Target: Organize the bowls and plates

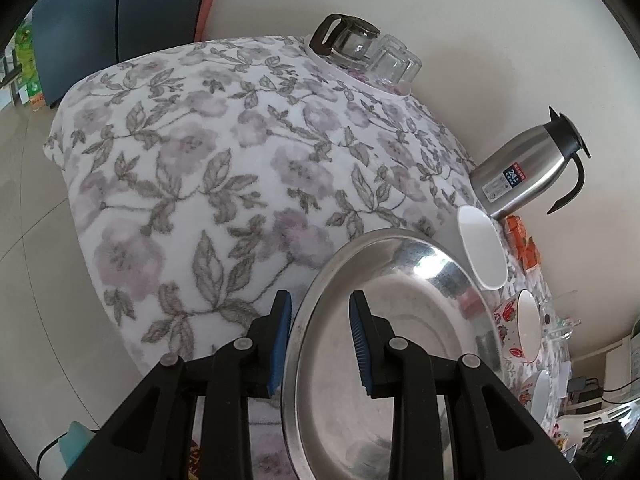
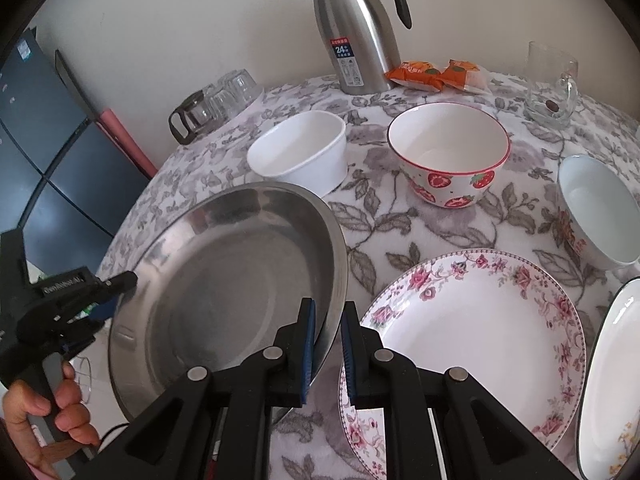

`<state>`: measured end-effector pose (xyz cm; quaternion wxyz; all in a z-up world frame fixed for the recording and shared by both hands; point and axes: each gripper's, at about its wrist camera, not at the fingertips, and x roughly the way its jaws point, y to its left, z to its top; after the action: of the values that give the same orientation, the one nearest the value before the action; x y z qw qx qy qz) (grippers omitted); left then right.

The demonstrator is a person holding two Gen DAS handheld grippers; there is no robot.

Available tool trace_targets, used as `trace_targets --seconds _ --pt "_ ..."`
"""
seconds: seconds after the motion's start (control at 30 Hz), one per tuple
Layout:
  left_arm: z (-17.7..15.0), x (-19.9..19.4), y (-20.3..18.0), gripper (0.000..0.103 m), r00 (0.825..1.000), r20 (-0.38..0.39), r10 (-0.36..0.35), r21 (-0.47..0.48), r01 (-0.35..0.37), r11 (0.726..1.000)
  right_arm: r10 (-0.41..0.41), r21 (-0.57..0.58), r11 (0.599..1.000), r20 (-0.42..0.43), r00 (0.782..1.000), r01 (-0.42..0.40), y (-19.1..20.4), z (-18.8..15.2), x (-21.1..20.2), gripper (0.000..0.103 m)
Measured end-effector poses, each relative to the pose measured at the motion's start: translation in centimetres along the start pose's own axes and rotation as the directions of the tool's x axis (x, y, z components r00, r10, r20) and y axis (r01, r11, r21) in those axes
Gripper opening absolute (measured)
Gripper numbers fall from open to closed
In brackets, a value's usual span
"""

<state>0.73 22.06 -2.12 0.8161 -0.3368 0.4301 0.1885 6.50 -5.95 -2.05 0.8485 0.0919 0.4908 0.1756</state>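
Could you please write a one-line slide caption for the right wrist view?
Both grippers hold a steel plate by opposite rims above a floral tablecloth, beside a flowered plate and bowls.

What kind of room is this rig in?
Most likely a home dining area: a table under a floral tablecloth, set with household crockery such as a strawberry-print bowl and a flowered plate, plus a steel thermos jug against the wall.

Plain cream wall (image 2: 160, 20), pale tiled floor (image 1: 24, 184), dark blue cabinet (image 1: 80, 20), floral-clothed table (image 1: 192, 168), soft daylight
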Motion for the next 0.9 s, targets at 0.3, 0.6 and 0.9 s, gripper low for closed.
trace_targets --seconds 0.3,0.6,0.9 --pt "-0.2 -1.2 -0.3 0.029 0.999 0.041 -0.029 -0.007 0.029 1.000 -0.001 -0.013 1.000 0.027 1.000 0.001 0.2 -0.2 -1.4 0.014" --pt "-1.0 -2.1 -2.3 0.029 0.996 0.061 -0.072 0.039 0.070 0.997 -0.014 0.005 1.000 0.085 0.996 0.014 -0.7 -0.3 -4.1 0.014" --pt "-3.4 -2.6 -6.6 0.029 0.993 0.039 -0.115 0.148 0.108 0.983 -0.075 0.072 0.995 0.144 0.987 0.065 -4.0 -1.1 -7.4 0.014"
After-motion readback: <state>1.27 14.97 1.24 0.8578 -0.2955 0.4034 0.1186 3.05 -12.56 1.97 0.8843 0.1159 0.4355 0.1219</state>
